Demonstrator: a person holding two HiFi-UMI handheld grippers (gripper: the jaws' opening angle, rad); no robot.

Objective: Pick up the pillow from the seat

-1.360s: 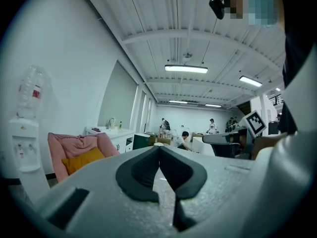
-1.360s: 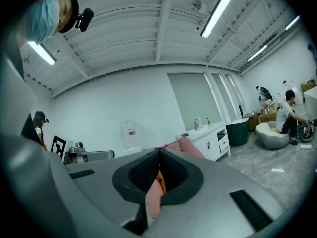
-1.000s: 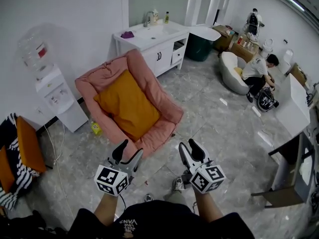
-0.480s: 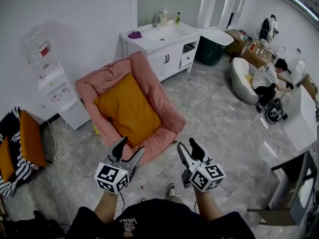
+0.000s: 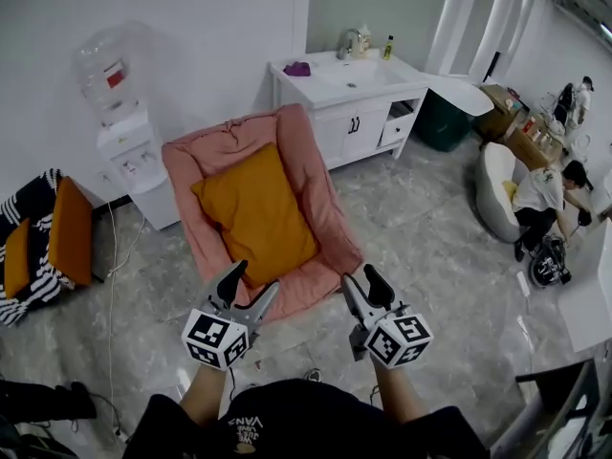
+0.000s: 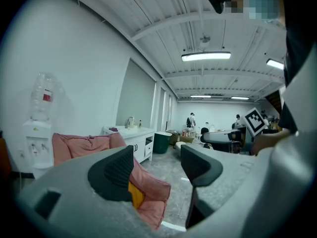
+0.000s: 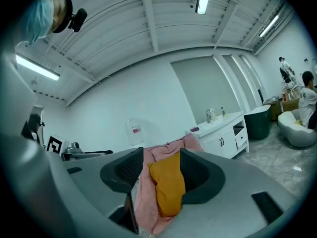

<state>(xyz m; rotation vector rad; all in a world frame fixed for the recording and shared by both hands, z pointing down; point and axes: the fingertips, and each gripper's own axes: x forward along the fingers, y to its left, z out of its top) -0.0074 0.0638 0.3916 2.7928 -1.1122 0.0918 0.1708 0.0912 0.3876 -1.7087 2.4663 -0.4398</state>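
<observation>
An orange pillow (image 5: 253,213) lies on the seat of a pink padded lounge chair (image 5: 311,165) on the grey floor. My left gripper (image 5: 253,282) is held just short of the chair's front edge, open; its jaws have just been opening and nothing is between them. My right gripper (image 5: 361,279) hangs level beside it, to the right of the chair's front corner, also open after just opening, and empty. In the left gripper view the left gripper (image 6: 156,167) shows a sliver of pillow (image 6: 136,195) behind its left jaw. The right gripper (image 7: 161,168) frames the pillow (image 7: 168,187) farther off.
A white sink cabinet (image 5: 349,79) stands behind the chair, and a water dispenser (image 5: 129,151) to its left. An orange and striped seat (image 5: 57,242) is at the far left. A green bin (image 5: 442,122), a white tub chair (image 5: 497,194) and a crouching person (image 5: 547,199) are at the right.
The pink chair and pillow have shifted towards the middle of the view, straight ahead of both grippers. Both grippers have come closer to the chair's front edge.
</observation>
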